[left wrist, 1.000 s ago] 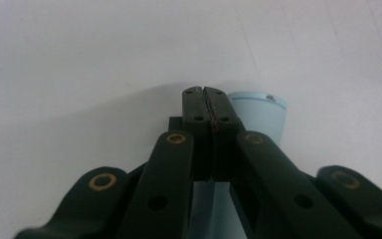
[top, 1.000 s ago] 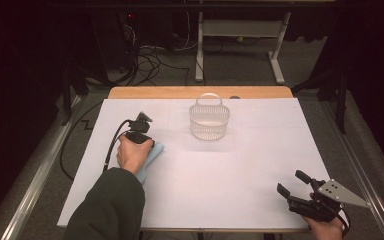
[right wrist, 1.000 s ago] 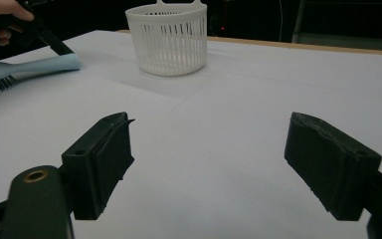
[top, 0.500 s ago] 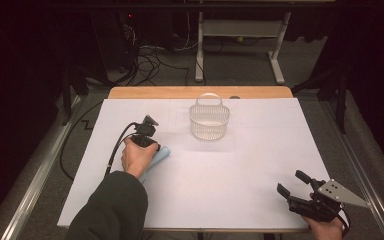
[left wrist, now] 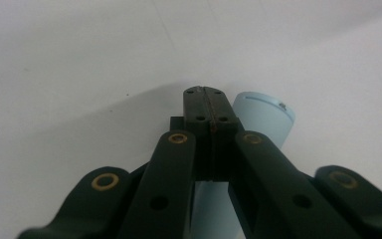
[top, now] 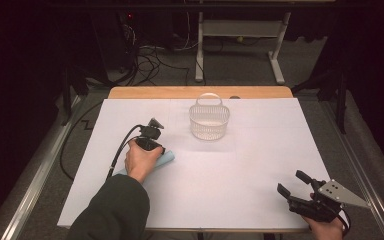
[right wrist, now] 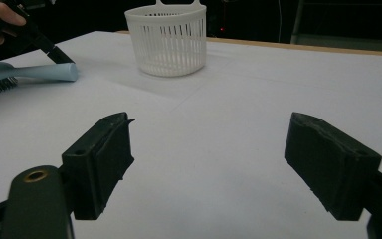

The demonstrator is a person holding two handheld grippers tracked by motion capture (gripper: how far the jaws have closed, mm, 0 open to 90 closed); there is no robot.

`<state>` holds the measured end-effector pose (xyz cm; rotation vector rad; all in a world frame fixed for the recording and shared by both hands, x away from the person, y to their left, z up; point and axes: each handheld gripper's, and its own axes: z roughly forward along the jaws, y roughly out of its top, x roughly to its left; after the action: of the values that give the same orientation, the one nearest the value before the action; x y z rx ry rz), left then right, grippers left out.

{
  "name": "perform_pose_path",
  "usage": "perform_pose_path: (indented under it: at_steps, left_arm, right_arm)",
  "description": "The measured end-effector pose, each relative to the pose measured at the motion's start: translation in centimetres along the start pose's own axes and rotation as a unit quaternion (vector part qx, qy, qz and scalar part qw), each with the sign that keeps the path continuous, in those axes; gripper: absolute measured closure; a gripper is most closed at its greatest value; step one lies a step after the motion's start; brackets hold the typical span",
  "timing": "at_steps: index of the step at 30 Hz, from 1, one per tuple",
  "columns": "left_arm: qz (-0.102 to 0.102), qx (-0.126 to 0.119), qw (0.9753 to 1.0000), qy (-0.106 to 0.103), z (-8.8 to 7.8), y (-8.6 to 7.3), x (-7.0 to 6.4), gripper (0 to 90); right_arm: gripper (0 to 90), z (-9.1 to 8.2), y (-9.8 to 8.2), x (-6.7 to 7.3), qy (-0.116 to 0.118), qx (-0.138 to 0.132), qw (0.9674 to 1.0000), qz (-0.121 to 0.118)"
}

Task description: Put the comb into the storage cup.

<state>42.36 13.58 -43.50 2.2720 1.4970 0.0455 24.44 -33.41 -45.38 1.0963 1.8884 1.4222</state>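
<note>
Overhead, the left gripper (top: 156, 150) sits low on the white table (top: 240, 200), with a pale blue hairbrush (top: 166, 158) poking out from under the hand at the left-middle of the sheet. Little of the brush can be seen from this angle: a pale blue sliver beside the gripper and another just by the sleeve. A white slotted basket (top: 209, 121) stands apart from it, farther back near the centre. The right gripper (top: 294, 186) rests at the near right corner, its jaws spread with nothing between them.

Next, the left gripper view looks down its own jaws, which are pressed flat together at the tips (left wrist: 205, 99); nothing is visibly pinched between the pads. The brush handle (left wrist: 263, 119) lies just beside and below the jaws, a smooth, matte, pale blue cylinder with a flat end. A small dark mark sits on that end, too small to read.

Finally, the right gripper view shows its two black pads (right wrist: 104, 159) standing wide apart over bare table. Far off at the left, the brush (right wrist: 35, 73) lies flat on the table, its handle end towards the basket (right wrist: 166, 40), with dark bristles at the picture's edge. No brand or writing can be made out anywhere.
</note>
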Motion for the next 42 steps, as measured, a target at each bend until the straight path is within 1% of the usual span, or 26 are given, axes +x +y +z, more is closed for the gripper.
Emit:
perform_pose_path:
  at_steps: [5,11,17,20,22,28,30,35,42]
  left_arm:
    - [0.007,0.005,1.0000,-0.004,0.2,-0.1,-0.2,90.0]
    - [0.016,0.009,0.9998,-0.008,0.3,-0.3,-1.1,90.0]
    - [0.023,0.012,0.9996,-0.011,0.1,-0.5,-1.5,90.0]
    - [0.034,0.013,0.9993,-0.007,0.0,-0.8,-1.9,90.0]
    - [0.036,0.016,0.9992,-0.005,0.0,-0.9,-2.0,90.0]
    - [0.036,0.014,0.9992,-0.011,0.1,-1.2,-2.3,90.0]
    - [0.038,0.016,0.9991,-0.013,0.0,-1.3,-2.3,90.0]
    - [0.038,0.012,0.9991,-0.018,-0.2,-1.9,-2.1,90.0]
    - [0.038,0.011,0.9989,-0.027,0.1,-2.4,-2.3,90.0]
  right_arm:
    - [19.6,0.2,0.0,-0.1,0.000,0.000,1.0000,0.000]
    - [19.6,0.1,0.0,0.0,-0.001,0.001,1.0000,0.001]
    - [19.6,0.1,0.0,0.0,-0.001,0.001,1.0000,0.000]
    - [19.6,0.1,0.0,-0.1,-0.001,0.000,1.0000,0.000]
    - [19.6,0.1,0.0,0.0,-0.001,0.001,1.0000,0.000]
    - [19.6,0.1,0.0,0.0,-0.002,0.000,1.0000,0.000]
    - [19.6,0.1,0.0,0.0,-0.001,0.001,1.0000,0.000]
    - [19.6,0.1,0.0,0.0,-0.001,0.001,1.0000,0.000]
    - [19.6,0.1,0.0,0.0,-0.001,0.001,1.0000,0.001]
